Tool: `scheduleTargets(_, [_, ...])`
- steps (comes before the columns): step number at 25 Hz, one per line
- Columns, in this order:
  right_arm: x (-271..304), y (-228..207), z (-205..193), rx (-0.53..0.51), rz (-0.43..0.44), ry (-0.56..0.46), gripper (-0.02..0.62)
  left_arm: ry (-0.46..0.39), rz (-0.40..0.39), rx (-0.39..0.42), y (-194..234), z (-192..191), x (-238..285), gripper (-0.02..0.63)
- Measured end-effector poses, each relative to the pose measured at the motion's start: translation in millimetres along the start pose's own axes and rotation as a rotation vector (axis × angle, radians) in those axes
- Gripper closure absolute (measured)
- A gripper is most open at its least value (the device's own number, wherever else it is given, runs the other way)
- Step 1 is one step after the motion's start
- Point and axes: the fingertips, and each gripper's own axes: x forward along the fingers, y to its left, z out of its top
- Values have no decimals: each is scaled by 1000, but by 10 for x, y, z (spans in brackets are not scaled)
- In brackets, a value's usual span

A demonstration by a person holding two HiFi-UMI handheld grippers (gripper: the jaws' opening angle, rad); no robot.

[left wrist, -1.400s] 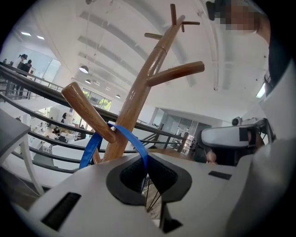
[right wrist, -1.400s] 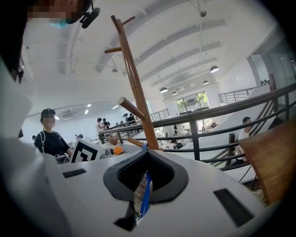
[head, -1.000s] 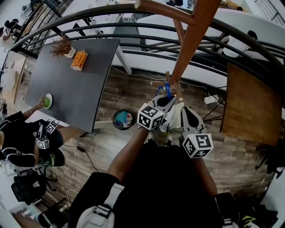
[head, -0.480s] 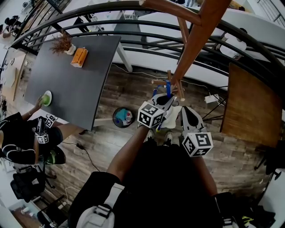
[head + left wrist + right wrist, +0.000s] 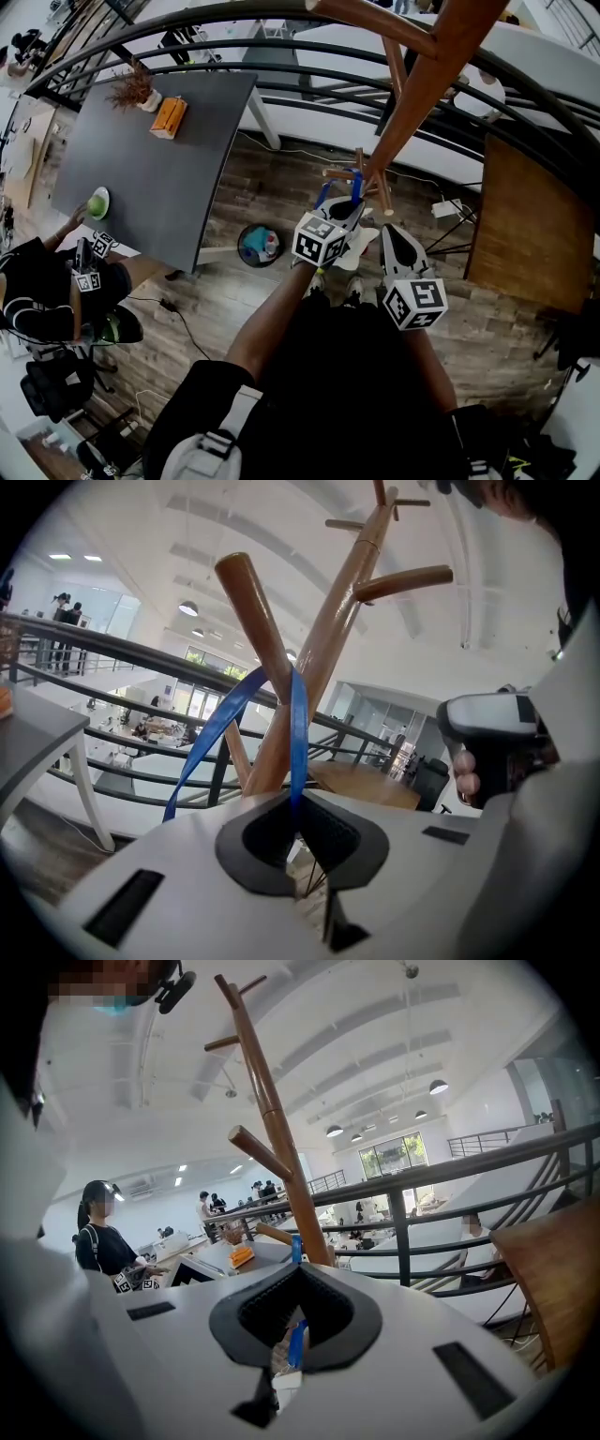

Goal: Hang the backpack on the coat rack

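The wooden coat rack (image 5: 412, 94) rises from the floor toward me, its lower pegs just ahead of both grippers. A blue backpack strap (image 5: 292, 724) runs up from my left gripper (image 5: 298, 841), loops round a slanting peg (image 5: 251, 607) and falls away to the left. The left gripper (image 5: 345, 204) is shut on that strap. My right gripper (image 5: 389, 236) sits just right of it, shut on a blue strip of strap (image 5: 297, 1342), with the rack's pole (image 5: 277, 1157) straight ahead. A white piece of the backpack (image 5: 361, 234) shows between the grippers; the rest is hidden.
A dark grey table (image 5: 150, 169) at the left carries an orange box (image 5: 169, 118) and a plant. A round bin (image 5: 258, 246) stands on the wood floor by it. A black curved railing (image 5: 281, 84) runs behind the rack. A brown tabletop (image 5: 525, 225) is at the right, a seated person (image 5: 47, 291) far left.
Both grippers have moved up and slightly forward toward the rack's lower pegs, carrying the blue strap higher against the peg.
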Motion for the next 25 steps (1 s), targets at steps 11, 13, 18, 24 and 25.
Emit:
scheduleTargets(11, [28,-1,-33,0,2,13,584,60,30,-53,128,-309,28,594])
scheduleTargets(13, [38,4,-32,-1,3,15,584,64,31,-60,148,-332,42,594])
scheduleTargets(18, [38,2,-45,-3,4,24,583,68,31,-70,179,-366,90,594])
scheduleTargets(24, [35,-16,-61,-2,0,31,584,65,36,-87,206,-404,103,594])
scheduleTargets(25, [39,-18,-65,-2,0,33,584,64,38,-89,210,-406,104,594])
